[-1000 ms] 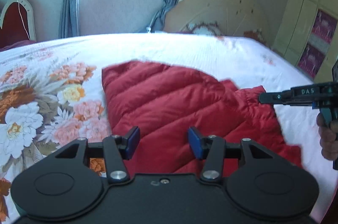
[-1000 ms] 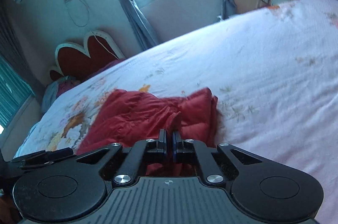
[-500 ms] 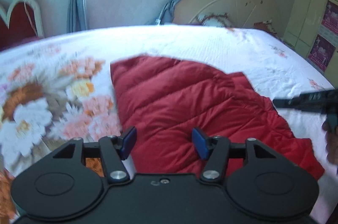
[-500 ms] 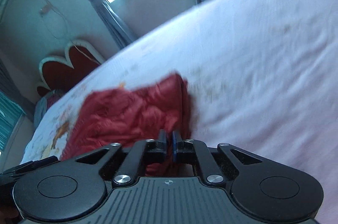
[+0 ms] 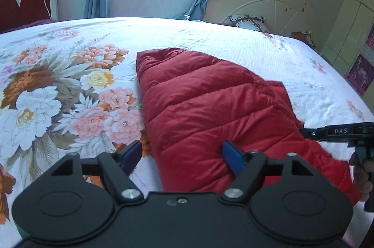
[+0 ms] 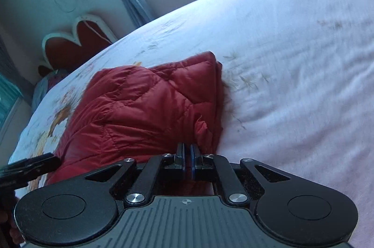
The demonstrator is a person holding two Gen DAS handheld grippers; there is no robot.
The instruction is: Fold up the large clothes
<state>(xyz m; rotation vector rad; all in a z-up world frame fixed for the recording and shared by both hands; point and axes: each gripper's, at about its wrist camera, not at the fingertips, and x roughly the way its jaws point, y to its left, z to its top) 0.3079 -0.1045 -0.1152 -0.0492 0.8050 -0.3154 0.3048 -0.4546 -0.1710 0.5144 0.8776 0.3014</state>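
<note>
Since a second ago the left wrist view has drawn back and tilted down, so the red quilted jacket (image 5: 210,112) now lies longer and flatter across the middle of the frame, and the right gripper (image 5: 303,132) has dropped from mid-right to lower right, its tip now at the jacket's right edge. In the right wrist view the jacket (image 6: 145,107) has grown larger and come closer to the jaws.

The jacket lies on the flowered bed (image 5: 58,84), already folded into a long narrow shape running from upper centre to lower right in the left view.

The left gripper (image 5: 182,156) hovers just over the near end of the jacket, jaws spread wide with nothing between them. The right gripper (image 6: 186,154) has its jaws pressed together; red cloth sits right at their tips, but whether any of it is pinched I cannot tell. A hand (image 5: 363,175) holds its handle at the lower right edge of the left view.

The jacket looks light, puffy and soft, with a slick shell that would likely slide and spring back open. A grip on a stitched hem or corner should hold better than on a padded panel.
</note>
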